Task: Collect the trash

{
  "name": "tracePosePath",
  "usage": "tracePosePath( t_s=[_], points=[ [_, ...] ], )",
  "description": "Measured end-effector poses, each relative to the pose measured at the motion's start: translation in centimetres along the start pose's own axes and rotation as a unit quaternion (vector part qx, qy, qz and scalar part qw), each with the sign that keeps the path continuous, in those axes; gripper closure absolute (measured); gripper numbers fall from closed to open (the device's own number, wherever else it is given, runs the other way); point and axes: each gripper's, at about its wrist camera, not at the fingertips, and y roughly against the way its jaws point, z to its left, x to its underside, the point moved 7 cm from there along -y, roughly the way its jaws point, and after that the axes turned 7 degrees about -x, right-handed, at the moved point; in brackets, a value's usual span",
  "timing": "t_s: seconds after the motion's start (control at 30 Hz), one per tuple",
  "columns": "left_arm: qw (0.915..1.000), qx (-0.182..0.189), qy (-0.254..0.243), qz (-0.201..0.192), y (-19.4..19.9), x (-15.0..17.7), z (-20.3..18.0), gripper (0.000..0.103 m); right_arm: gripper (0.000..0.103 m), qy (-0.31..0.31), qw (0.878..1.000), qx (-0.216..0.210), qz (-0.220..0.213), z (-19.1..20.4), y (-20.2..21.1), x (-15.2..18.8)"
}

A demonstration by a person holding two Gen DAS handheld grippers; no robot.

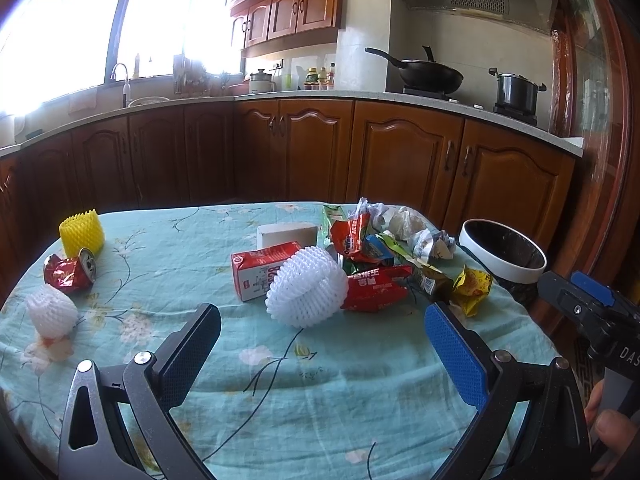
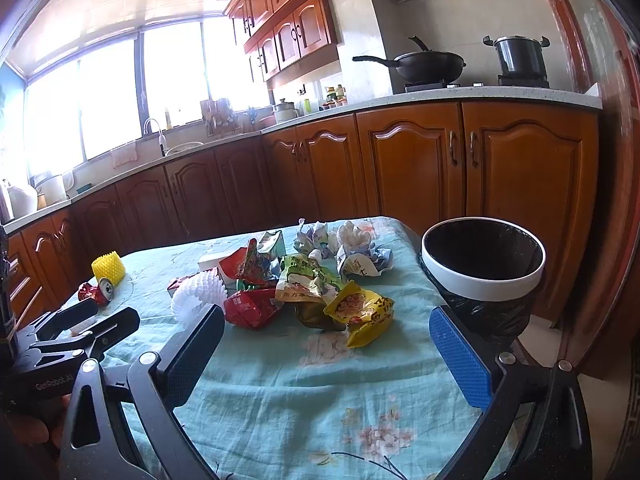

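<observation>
Nearest the cameras, above the floral tablecloth, the left gripper and right gripper both hang spread wide, gripping nothing. Beyond them lies a white foam net against the wrapper pile. Farther right stands the bag-lined trash bin.
</observation>
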Motion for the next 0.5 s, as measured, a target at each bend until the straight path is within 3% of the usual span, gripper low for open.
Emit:
tracePosePath(
  t_s=[0.5],
  points=[
    [0.9987,-0.013,0.002,0.05,-3.1,0.5,0.8,0.001,0.0,-0.015,1.0,0.003,0.019,-1.5,-1.8,0.4]
  ],
)
